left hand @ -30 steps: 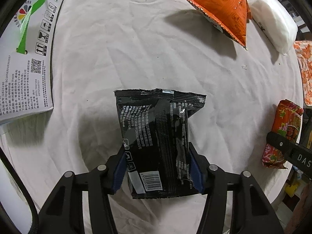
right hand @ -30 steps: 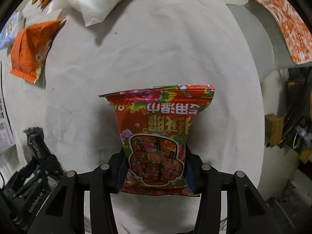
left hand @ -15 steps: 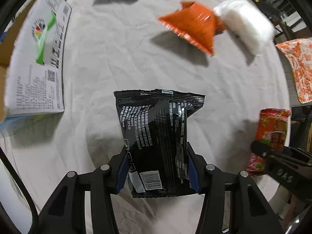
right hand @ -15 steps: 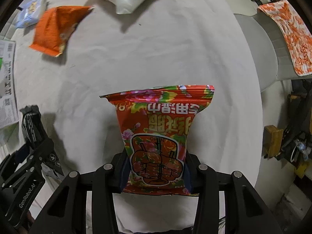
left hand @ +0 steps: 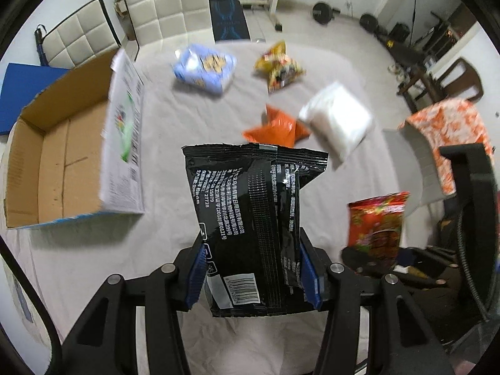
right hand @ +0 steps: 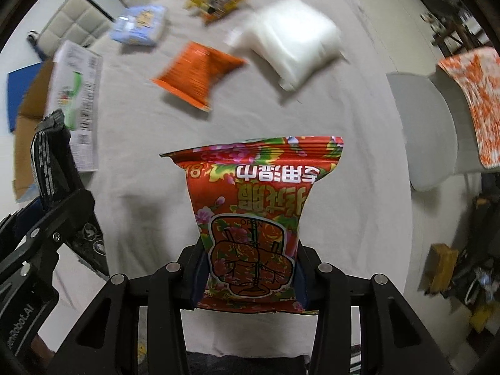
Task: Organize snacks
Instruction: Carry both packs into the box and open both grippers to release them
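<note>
My left gripper (left hand: 253, 276) is shut on a black snack bag (left hand: 253, 218), held up above the cloth-covered table (left hand: 187, 118). My right gripper (right hand: 251, 276) is shut on a red flowered snack bag (right hand: 253, 212), also lifted; that red flowered bag (left hand: 376, 222) shows at the right of the left wrist view. An open cardboard box (left hand: 59, 162) stands at the table's left, empty inside as far as I see. An orange bag (left hand: 275, 128), a white bag (left hand: 337, 122), a pale blue pack (left hand: 203, 68) and a yellow pack (left hand: 278, 65) lie on the far half of the table.
Two white padded chairs (left hand: 165, 3) stand behind the table. A grey chair (right hand: 418, 131) with an orange patterned cloth (right hand: 475, 100) sits at the right. The left gripper with its black bag (right hand: 53, 162) is at the left of the right wrist view. Gym gear lies on the far floor.
Both grippers have risen and tilted up with their bags, so the box's inside, the far packs and the chairs have come into view. Both grips hold unchanged.
</note>
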Demonstrator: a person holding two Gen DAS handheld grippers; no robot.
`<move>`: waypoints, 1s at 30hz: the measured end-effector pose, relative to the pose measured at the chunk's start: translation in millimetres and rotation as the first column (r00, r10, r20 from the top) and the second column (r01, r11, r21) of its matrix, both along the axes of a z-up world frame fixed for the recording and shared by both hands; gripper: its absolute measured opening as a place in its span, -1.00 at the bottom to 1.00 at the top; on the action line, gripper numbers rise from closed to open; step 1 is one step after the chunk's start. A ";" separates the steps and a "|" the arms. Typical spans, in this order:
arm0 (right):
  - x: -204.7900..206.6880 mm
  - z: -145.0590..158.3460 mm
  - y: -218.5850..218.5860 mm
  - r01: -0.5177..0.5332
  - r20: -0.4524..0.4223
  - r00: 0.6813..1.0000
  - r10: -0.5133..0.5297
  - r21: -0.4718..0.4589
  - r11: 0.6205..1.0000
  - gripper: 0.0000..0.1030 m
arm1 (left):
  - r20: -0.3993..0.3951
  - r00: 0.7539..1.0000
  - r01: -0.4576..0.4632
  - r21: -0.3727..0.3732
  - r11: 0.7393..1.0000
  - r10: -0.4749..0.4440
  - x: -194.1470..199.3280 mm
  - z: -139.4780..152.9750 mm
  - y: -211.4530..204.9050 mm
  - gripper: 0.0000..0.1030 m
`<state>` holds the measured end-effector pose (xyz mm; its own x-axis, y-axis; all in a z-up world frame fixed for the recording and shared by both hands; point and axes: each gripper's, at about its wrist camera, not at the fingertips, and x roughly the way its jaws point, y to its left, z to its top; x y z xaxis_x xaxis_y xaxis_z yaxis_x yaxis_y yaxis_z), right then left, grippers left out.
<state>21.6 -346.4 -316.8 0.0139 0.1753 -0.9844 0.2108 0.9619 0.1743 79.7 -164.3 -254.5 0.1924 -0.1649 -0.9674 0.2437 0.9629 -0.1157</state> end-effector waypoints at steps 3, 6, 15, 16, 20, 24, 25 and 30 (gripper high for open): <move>4.1 29.1 12.3 -0.020 0.045 0.999 0.018 0.028 0.999 -0.10 | 0.028 1.000 -0.012 -0.042 0.999 0.013 7.8 27.0 21.0 -0.05; 19.5 63.5 40.1 -0.044 0.089 0.995 0.039 0.053 0.998 -0.10 | 0.059 0.998 -0.023 -0.071 0.997 0.027 22.3 52.5 49.7 -0.05; 84.5 115.0 168.1 -0.162 0.186 0.972 0.142 0.101 0.982 -0.10 | 0.069 0.992 -0.100 -0.088 0.991 0.106 89.3 75.4 174.6 -0.05; 93.3 117.4 181.5 -0.172 0.195 0.969 0.150 0.101 0.980 -0.10 | 0.063 0.991 -0.109 -0.089 0.990 0.115 97.8 73.3 187.6 -0.05; 136.1 106.6 236.3 -0.194 0.209 0.963 0.168 0.115 0.974 -0.10 | 0.022 0.988 -0.148 -0.085 0.985 0.151 134.0 52.2 237.9 -0.05; 177.5 84.7 281.3 -0.208 0.192 0.965 0.182 0.127 0.970 -0.10 | -0.064 0.984 -0.172 -0.102 0.980 0.166 169.1 17.4 275.3 -0.04; 185.9 77.7 290.1 -0.210 0.184 0.965 0.185 0.124 0.970 -0.10 | -0.089 0.982 -0.176 -0.114 0.978 0.167 176.5 9.9 281.2 -0.04; 219.2 39.3 322.1 -0.232 0.129 0.967 0.219 0.095 0.968 -0.10 | -0.204 0.969 -0.173 -0.146 0.974 0.142 211.5 -38.3 298.5 -0.04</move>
<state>240.8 -24.3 -277.5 0.0754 0.2929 -0.9532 -0.0375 0.9560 0.2908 291.1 134.3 -292.7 0.0426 -0.3043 -0.9516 0.0488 0.9520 -0.3022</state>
